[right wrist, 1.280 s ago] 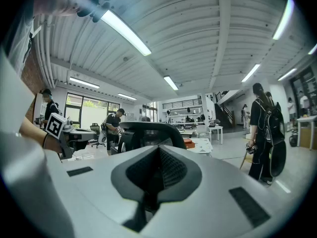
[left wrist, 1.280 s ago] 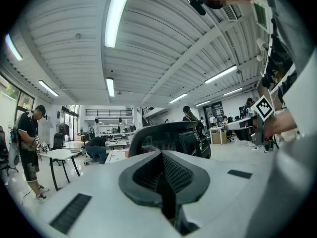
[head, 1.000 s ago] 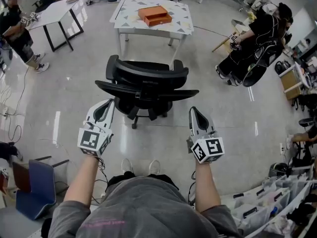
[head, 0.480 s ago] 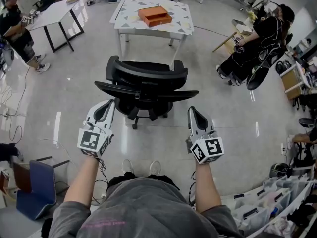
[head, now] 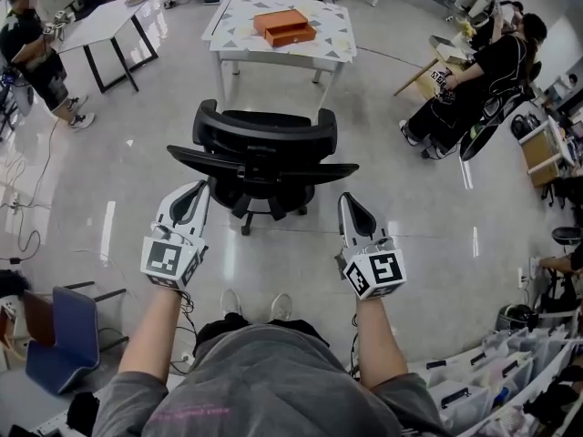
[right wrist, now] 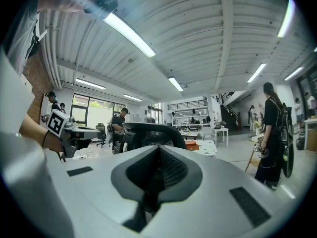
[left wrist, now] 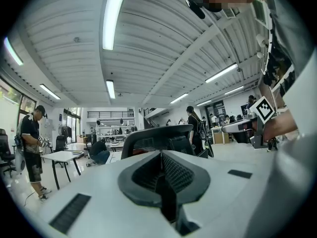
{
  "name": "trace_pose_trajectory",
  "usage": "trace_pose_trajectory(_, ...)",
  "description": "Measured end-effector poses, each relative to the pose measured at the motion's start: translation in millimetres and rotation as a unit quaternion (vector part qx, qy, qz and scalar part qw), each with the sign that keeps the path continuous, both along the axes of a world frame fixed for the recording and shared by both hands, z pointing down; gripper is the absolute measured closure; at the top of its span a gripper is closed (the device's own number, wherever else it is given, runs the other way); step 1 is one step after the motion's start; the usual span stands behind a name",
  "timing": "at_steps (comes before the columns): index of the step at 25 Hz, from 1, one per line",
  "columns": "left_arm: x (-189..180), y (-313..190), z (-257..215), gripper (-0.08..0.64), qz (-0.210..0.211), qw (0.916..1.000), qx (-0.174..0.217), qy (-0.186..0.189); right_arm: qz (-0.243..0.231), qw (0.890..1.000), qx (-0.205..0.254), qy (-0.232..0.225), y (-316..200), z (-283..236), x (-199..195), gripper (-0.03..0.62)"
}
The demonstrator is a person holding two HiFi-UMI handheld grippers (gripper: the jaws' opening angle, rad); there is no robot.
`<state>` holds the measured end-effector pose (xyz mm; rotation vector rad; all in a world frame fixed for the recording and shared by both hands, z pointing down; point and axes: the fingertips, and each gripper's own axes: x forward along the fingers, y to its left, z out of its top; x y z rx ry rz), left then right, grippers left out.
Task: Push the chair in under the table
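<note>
Just behind the chair (head: 264, 153), the left gripper (head: 194, 192) is holding its jaws pressed together with nothing between them, and the right gripper (head: 347, 203) is showing the same: jaws closed, empty. Both are pointing level at the chair's back, one to each side of it, and neither is touching it.

The chair is standing straight ahead of the two grippers, with its backrest (head: 264, 127) turned towards the person. The backrest's long axis is running crosswise, from one gripper's side to the other. The two spread armrests are reaching out nearly over the jaw tips. The left gripper is looking slightly nearer to its armrest, though the difference is small.

Beyond the chair, the bench (head: 235, 27) is standing apart from it with bare floor (head: 137, 153) between, so the seat is not yet lying under it. An orange box (head: 286, 28) is resting on the bench top.

The push probably calls for both closed tips meeting the backrest evenly, driving straight towards the bench.
</note>
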<state>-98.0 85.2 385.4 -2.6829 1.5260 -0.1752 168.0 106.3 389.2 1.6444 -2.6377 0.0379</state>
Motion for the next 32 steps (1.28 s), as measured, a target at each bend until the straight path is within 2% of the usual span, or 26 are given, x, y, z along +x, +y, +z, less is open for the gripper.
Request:
trace_pose_trajectory(11, -6.8, 6.0, -0.1, 0.495, -0.003, 1.0, -0.001, 0.006, 0.014, 1.0, -0.004, -0.004, 6.3, -2.0, 2.8, 0.557)
trace_pose_trajectory(21, -12.3, 4.4, 6.3, 0.374, 0.007, 0.9999, -0.015, -0.004, 0.003, 1.0, -0.006, -0.008, 2.2, -2.9, -2.9, 0.493)
trace_pose_trajectory(25, -11.8, 3.9, 9.6, 0.322, 0.007, 0.9998, -0.017, -0.009, -0.007, 1.0, -0.009, -0.012, 2.8, -2.5, 0.6, 0.424)
trace_pose_trajectory(27, -8.9, 1.8, 12.3, 0.299, 0.009, 0.9997, -0.013, -0.02, -0.016, 1.0, -0.008, -0.006, 1.5, -2.1, 2.4, 0.382)
trace_pose_trajectory(32, 1.7, -6.3, 32.4, 0.278, 0.026, 0.9961, -0.025, -0.081, -0.049, 0.998, -0.004, 0.037, -7.0, 4.5, 5.7, 0.342)
